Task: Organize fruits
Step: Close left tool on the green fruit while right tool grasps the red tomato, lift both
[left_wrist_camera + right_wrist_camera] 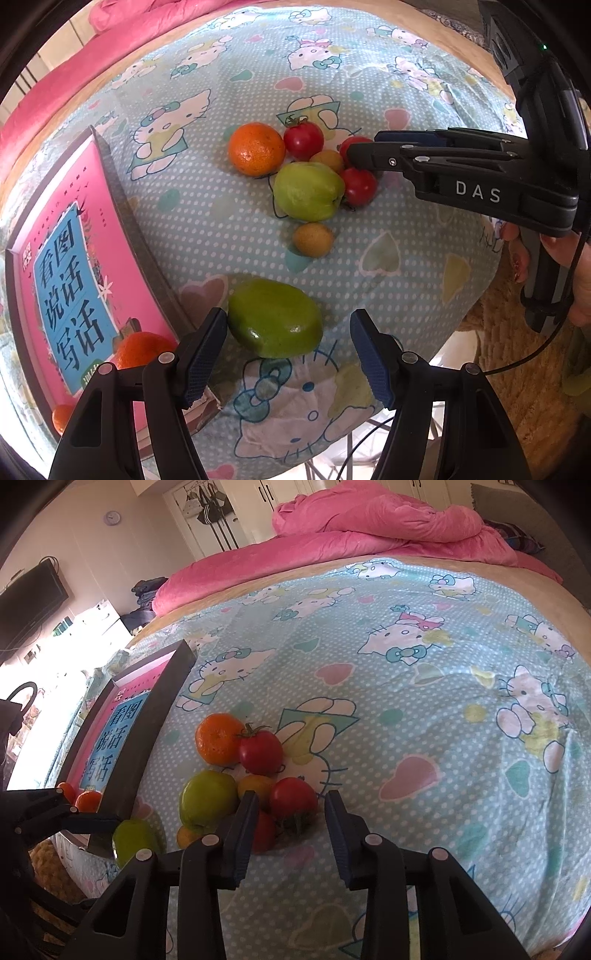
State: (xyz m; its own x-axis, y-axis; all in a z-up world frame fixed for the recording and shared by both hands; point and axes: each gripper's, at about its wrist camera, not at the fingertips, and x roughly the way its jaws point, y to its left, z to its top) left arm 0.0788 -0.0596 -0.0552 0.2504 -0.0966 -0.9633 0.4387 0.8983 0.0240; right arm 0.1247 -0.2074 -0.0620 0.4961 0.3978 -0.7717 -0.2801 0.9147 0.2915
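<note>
Through the left wrist camera I am watching my left gripper (288, 354) hovering with jaws wide around a smooth green mango-shaped fruit (275, 317) lying on the cartoon-print blue bedsheet (406, 258), pads apart from it. Through the right wrist camera I am seeing my right gripper (291, 834) with jaws narrowed, straddling a round red tomato (293, 799) without pressing it.

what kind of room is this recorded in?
Most likely a home bedroom. The fruit lies on a bed with a cartoon-cat sheet, a pink duvet is bunched at the far end, and cupboards and a wall clock stand behind it.
</note>
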